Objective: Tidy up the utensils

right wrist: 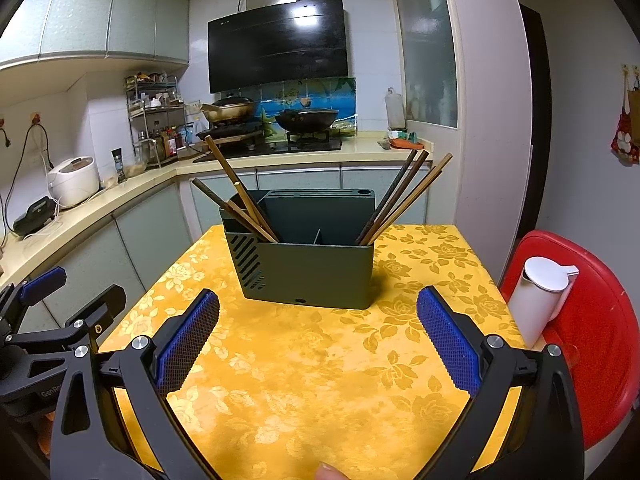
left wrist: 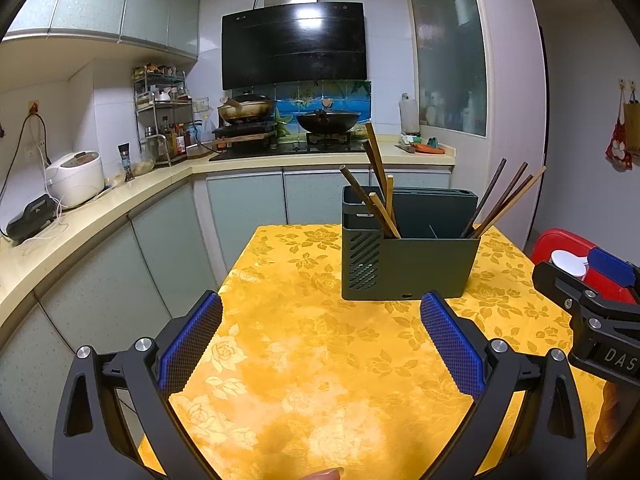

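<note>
Two wrist fisheyes looking forward over the yellow tablecloth (left wrist: pixel 320 360)

Each camera is sitting just behind its own gripper's fingers, facing the kitchen stove wall. Both are sharing the green utensil holder (left wrist: pixel 428 268) near mid-table; the left view is catching the right gripper (left wrist: pixel 588 280) at its right edge, the right view the left gripper (right wrist: pixel 68 292) at its left.

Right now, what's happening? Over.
Left hand-held gripper open, right hand-held gripper open, both empty. Chopsticks in holder. Nothing blocking.
</note>
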Demonstrator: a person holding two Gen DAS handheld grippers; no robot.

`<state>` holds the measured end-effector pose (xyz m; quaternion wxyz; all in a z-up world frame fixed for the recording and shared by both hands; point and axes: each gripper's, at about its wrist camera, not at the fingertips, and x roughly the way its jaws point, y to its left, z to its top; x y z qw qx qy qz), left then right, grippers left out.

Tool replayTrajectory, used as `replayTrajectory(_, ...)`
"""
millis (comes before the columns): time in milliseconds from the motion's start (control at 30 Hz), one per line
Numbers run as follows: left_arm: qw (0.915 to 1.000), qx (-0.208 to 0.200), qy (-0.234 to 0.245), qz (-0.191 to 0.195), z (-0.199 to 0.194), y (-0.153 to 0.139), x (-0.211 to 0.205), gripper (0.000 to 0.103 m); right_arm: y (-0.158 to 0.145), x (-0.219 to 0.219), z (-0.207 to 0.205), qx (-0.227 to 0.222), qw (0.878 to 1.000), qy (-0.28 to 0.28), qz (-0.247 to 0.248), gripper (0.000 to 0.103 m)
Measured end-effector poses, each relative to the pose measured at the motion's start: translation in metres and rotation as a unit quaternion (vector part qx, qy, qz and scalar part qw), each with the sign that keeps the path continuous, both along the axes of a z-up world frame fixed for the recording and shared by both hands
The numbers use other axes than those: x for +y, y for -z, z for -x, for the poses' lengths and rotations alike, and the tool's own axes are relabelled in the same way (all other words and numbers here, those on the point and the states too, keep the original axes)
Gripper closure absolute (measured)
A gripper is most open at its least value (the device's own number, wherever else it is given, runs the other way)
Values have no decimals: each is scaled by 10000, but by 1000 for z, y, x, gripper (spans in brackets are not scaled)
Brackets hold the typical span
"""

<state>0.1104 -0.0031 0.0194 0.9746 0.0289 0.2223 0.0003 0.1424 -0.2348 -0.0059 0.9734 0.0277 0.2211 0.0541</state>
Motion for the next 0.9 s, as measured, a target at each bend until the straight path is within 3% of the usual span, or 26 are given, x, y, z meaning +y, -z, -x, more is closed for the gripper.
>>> replayTrajectory(900,10000,11,46,17,-2,3,0,7,0,1,0,9,10000,5,-8,7)
